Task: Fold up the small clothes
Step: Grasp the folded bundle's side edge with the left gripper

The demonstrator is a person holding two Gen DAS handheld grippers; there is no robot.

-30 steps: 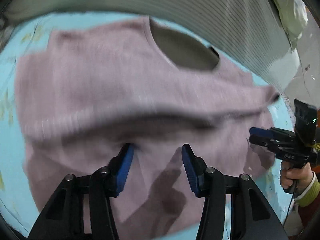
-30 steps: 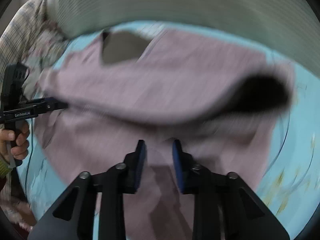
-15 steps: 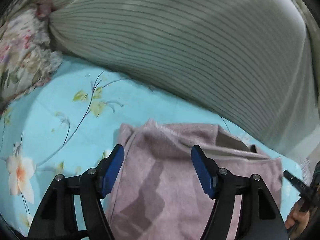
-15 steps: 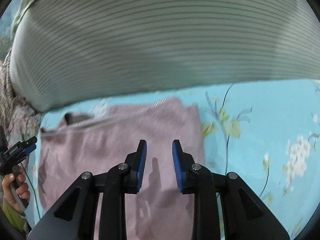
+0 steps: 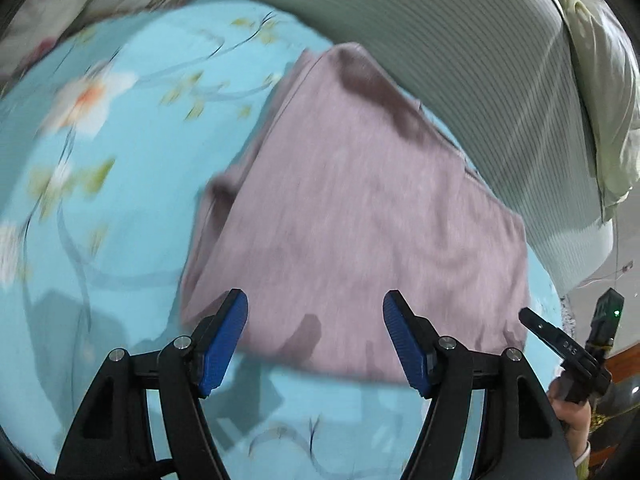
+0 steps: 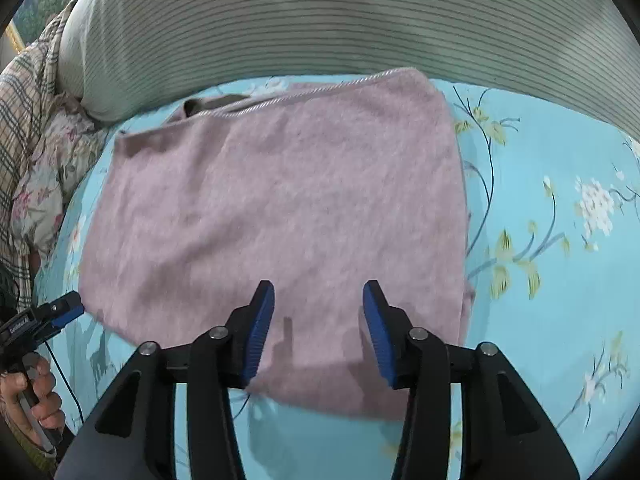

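The fuzzy mauve knit top (image 6: 280, 216) is seen folded once on the floral turquoise bed sheet (image 6: 552, 208); both claws, left (image 5: 315, 338) and right (image 6: 318, 330), are spread and empty; another fold's probably needed.

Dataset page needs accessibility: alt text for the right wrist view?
A folded mauve garment lies flat on a floral blue bedsheet, the open, empty right gripper over its near edge. A striped pillow lies behind.

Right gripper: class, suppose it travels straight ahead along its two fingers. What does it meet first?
Most likely the folded pink garment, which lies directly ahead of the open right gripper on the blue floral sheet. The striped cushion sits beyond it. Height above the cloth is unclear.
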